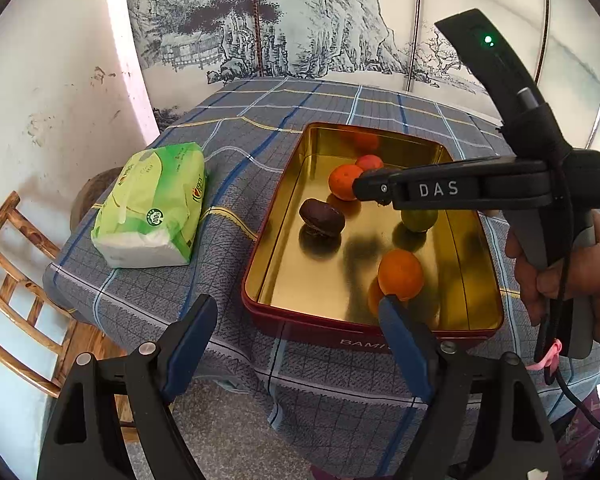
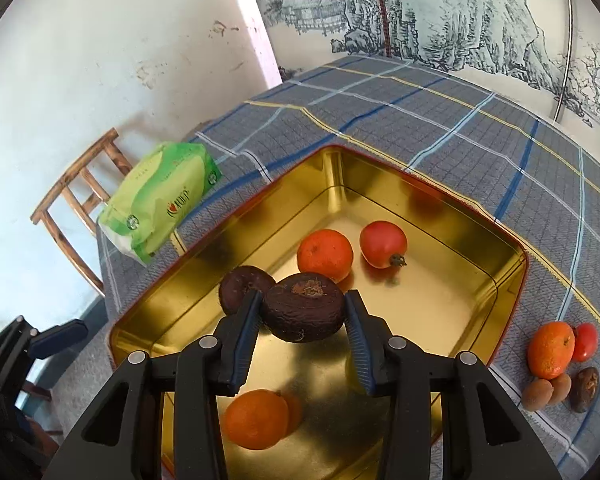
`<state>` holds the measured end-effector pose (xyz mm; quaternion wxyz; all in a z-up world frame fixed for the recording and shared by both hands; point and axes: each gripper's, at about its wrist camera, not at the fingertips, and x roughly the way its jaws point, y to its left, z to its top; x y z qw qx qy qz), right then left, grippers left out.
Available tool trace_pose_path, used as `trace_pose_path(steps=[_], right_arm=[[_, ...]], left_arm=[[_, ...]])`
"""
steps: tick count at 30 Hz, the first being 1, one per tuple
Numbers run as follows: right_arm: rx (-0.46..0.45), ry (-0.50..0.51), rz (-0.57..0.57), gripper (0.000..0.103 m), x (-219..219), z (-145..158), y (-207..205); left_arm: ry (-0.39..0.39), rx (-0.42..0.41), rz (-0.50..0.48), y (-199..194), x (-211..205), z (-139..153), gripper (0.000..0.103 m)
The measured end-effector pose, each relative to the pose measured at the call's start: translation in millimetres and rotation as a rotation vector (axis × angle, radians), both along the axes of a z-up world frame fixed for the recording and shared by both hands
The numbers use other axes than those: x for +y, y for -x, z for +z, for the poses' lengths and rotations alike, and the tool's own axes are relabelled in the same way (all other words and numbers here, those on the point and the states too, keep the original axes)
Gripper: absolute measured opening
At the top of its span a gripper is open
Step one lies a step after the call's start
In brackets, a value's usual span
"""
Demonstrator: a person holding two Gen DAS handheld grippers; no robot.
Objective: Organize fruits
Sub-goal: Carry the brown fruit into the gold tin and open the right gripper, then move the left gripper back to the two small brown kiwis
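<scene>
My right gripper (image 2: 303, 294) is shut on a dark brown wrinkled fruit (image 2: 304, 306), held low inside the gold-lined tin (image 2: 260, 216). In the left wrist view that fruit (image 1: 322, 218) shows just off the right gripper's tip (image 1: 358, 191), close to the tin floor. Two oranges (image 2: 324, 254) (image 2: 256, 420) and a tomato (image 2: 382, 244) lie in the tin (image 1: 268, 236); a green fruit (image 1: 420, 220) shows under the right gripper. My left gripper (image 1: 299, 302) hangs open and empty over the tin's near rim.
Loose fruits sit on the plaid cloth right of the tin: an orange (image 2: 550, 350), a tomato (image 2: 586, 342), brown ones (image 2: 538, 394). A green tissue pack (image 1: 152, 204) lies left of the tin. A wooden chair (image 1: 16, 280) stands past the table edge. A hand (image 1: 572, 272) holds the right gripper.
</scene>
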<state>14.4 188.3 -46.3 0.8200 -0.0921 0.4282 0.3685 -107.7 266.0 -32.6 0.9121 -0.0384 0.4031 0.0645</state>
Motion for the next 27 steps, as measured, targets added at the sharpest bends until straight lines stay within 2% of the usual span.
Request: trace_pose_path(steps=[11,16,20,27], right_arm=[[-0.003,-0.063,-0.009,0.047,-8,8,1],[-0.022,-0.101,-0.027,0.050,-27,14,6],[-0.042,-0.140,-0.087,0.053,-63,18,10],[-0.044,-0.181,-0.292,0.054,-168,8,10]], left_arm=[[0.001,0.019,0.001,-2,-3,-3,0.079],[-0.002,0.014,0.004,-2,-3,-2,0.079],[0.003,0.010,0.004,-2,-3,-1,0.079],[-0.008,-0.012,-0.031,-3,-15,8,0.079]])
